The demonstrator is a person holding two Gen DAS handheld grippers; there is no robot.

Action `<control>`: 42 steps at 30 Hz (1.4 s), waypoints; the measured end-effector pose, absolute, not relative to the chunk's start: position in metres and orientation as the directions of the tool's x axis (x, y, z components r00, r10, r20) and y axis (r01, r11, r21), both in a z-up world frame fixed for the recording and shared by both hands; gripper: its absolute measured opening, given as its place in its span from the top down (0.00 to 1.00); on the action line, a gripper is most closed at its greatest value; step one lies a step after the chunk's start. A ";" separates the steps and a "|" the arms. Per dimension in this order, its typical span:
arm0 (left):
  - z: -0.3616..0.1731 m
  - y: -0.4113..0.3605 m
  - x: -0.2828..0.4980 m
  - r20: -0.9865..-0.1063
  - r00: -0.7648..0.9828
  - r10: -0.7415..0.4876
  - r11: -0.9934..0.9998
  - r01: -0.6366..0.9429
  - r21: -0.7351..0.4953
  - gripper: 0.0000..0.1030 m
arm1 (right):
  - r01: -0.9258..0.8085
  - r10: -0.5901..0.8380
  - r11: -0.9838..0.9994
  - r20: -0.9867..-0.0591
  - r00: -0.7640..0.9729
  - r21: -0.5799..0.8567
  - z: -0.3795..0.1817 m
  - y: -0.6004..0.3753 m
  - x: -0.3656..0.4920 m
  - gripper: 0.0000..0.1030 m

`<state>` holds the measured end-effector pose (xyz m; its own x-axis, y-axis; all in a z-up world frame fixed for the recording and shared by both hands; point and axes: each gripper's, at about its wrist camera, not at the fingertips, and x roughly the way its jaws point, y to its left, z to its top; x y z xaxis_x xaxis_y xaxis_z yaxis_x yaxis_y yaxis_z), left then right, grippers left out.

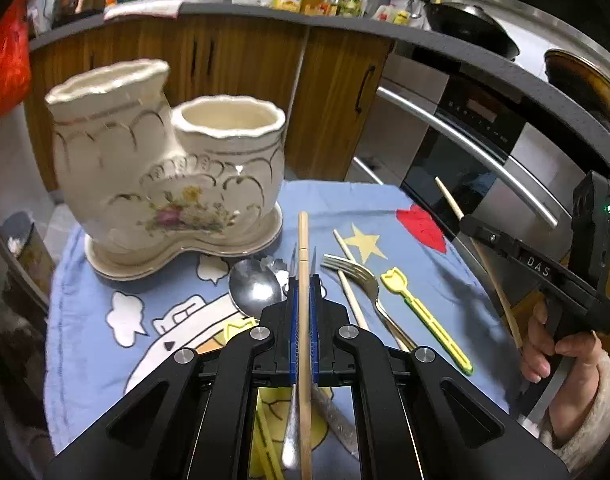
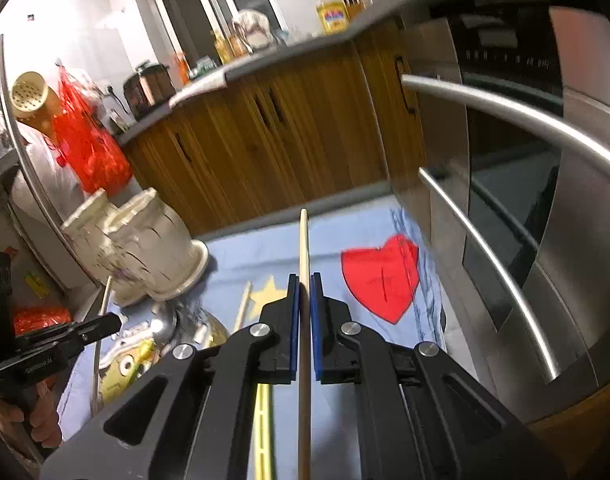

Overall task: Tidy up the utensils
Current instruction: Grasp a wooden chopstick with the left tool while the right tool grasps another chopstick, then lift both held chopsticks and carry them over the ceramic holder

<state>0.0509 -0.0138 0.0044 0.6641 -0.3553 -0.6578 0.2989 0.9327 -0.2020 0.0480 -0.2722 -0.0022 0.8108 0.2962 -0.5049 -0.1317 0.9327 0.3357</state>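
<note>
A cream ceramic double-cup utensil holder [image 1: 165, 168] stands at the back left of the blue cloth; it also shows in the right wrist view [image 2: 145, 248]. My left gripper [image 1: 304, 284] is shut on a wooden chopstick [image 1: 303, 248], held above the cloth just right of the holder. My right gripper [image 2: 304, 284] is shut on another wooden chopstick [image 2: 304, 240], lifted over the cloth's right side; it also shows in the left wrist view [image 1: 477, 236]. On the cloth lie a metal spoon [image 1: 253, 288], a fork [image 1: 357, 276], a chopstick [image 1: 351, 292] and a yellow-green plastic fork [image 1: 425, 312].
The blue cartoon cloth [image 1: 89, 320] covers a small table. A steel oven with bar handles [image 1: 485, 152] stands close on the right, wooden cabinets [image 1: 245, 64] behind. A red bag [image 1: 5, 68] hangs at the left. More yellow utensils [image 1: 265, 440] lie under my left gripper.
</note>
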 end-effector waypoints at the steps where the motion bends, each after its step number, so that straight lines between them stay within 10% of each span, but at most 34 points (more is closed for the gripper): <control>1: 0.006 -0.012 0.048 -0.653 0.668 -0.357 0.932 0.301 -0.202 0.95 | -0.140 0.300 0.933 -0.496 0.815 0.333 0.000 -0.270 0.046 0.95; 42: 0.178 0.106 0.146 -0.332 0.891 -0.310 0.946 0.255 -0.199 0.95 | -0.427 0.547 0.804 -0.235 0.803 0.412 0.126 -0.114 0.186 0.95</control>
